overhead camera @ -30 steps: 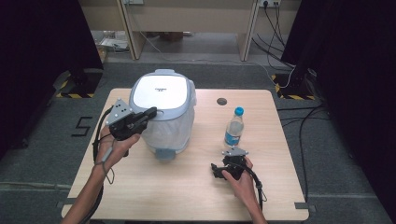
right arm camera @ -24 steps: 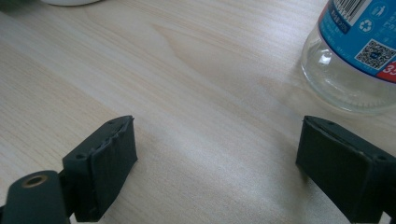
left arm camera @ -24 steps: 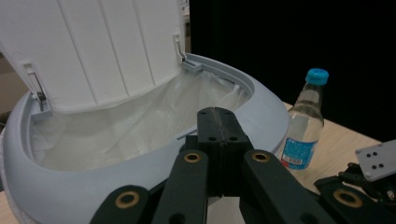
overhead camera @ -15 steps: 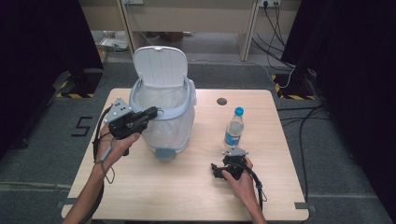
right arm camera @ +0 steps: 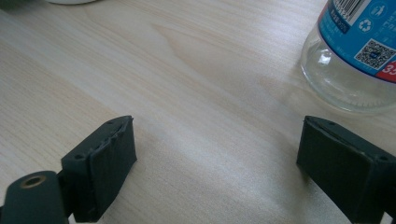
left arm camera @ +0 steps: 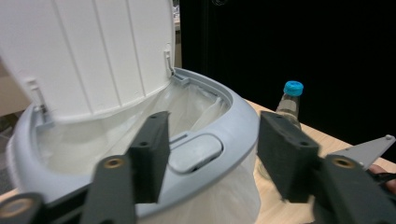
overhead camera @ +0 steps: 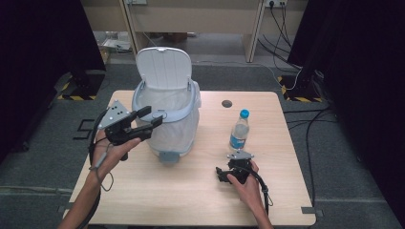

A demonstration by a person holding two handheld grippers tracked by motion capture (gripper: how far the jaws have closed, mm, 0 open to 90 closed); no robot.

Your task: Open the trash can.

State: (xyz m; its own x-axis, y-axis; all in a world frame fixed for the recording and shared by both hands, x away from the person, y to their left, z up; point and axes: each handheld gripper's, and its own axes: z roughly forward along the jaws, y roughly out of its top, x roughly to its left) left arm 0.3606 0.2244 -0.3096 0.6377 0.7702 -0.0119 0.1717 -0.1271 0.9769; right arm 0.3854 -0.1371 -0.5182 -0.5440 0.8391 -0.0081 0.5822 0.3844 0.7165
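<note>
In the high view, the left gripper (overhead camera: 152,119) hangs left of centre at the near rim of the bin (overhead camera: 167,129), a pale grey bin lined with a white bag that stands on the tabletop (overhead camera: 191,195) in the middle-left of the frame. Its lid (overhead camera: 164,67) stands upright at the back. The left gripper's fingers have just been opening and now stand apart with nothing pressed between them; in the left gripper view (left arm camera: 212,158) they sit on either side of the grey push button (left arm camera: 195,152) on the rim, without touching it.

The right gripper (overhead camera: 223,175) rests low on the tabletop at lower right of centre, its fingers wide apart and empty. A clear water bottle (overhead camera: 239,131) with a blue cap stands upright just beyond it; in the right gripper view (right arm camera: 219,172) the bottle's base (right arm camera: 348,70) fills the upper right corner.
</note>
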